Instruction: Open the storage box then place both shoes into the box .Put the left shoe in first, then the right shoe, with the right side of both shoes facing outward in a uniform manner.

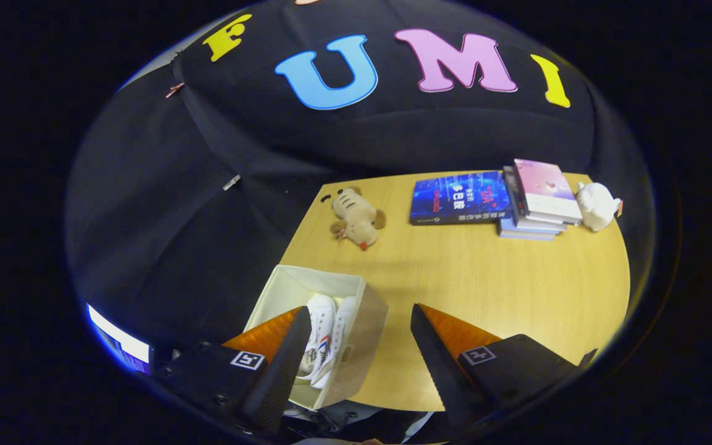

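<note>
Gripper released, fingers spread wide, holding nothing | one open cream fabric storage box at the near left corner of the light wooden table, partly behind the left finger | two white sneakers inside, side by side, long axes running near to far | beyond: one tan plush tiger, one blue book, one stack of books, one white teapot.
</note>
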Motion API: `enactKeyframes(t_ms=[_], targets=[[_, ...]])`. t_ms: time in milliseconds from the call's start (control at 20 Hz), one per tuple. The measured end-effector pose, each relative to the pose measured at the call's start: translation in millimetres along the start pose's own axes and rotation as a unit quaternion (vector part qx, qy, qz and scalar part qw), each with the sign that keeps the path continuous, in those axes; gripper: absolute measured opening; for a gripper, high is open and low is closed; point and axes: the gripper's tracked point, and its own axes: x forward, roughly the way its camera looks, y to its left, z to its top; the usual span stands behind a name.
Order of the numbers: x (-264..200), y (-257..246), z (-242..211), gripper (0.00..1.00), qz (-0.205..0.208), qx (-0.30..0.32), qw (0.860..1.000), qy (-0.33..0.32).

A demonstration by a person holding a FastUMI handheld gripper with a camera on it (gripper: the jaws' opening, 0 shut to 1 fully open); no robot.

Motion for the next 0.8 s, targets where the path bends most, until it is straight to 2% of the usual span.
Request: enactKeyframes(t_ms=[200,350,500,800], targets=[[-26.1,-37.5,29.7,0.99,-0.051,-0.032,0.996,-0.072],[-52.9,-67.9,59.6,0.99,-0.089,-0.061,0.985,-0.135],[-87.5,-88.1,88.4,0.99,-0.122,-0.088,0.968,-0.199],[-151.8,-97.3,127.3,0.98,-0.169,-0.122,0.928,-0.31]])
